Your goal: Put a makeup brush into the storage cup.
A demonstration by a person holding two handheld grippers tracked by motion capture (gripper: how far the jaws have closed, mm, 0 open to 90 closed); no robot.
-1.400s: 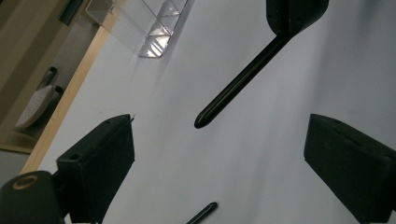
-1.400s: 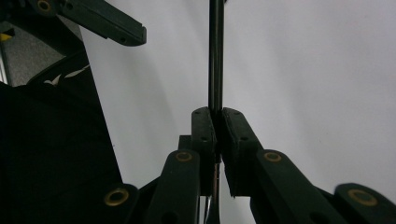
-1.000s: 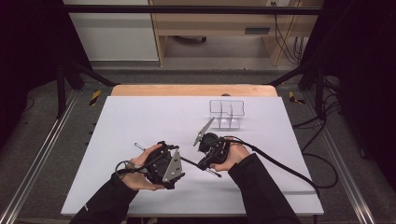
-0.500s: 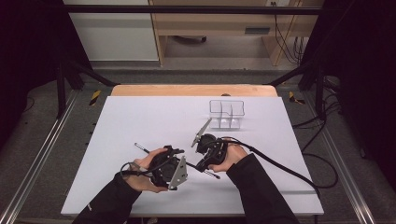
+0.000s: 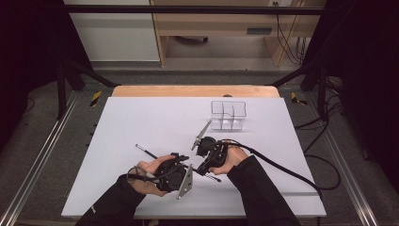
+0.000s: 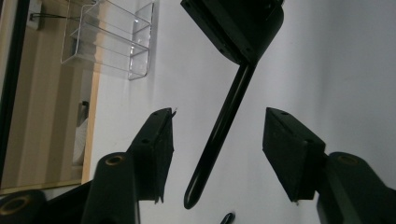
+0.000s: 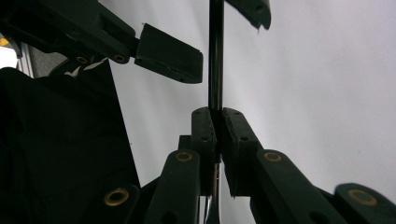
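Two grippers meet on one pen: right gripper pinches it while left gripper, jaws closing but clear, must centre and clamp for handover.

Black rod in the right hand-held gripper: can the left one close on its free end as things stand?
Probably yes: the black rod sits between the left hand-held gripper pads, nothing blocking; its jaws have just been closing.
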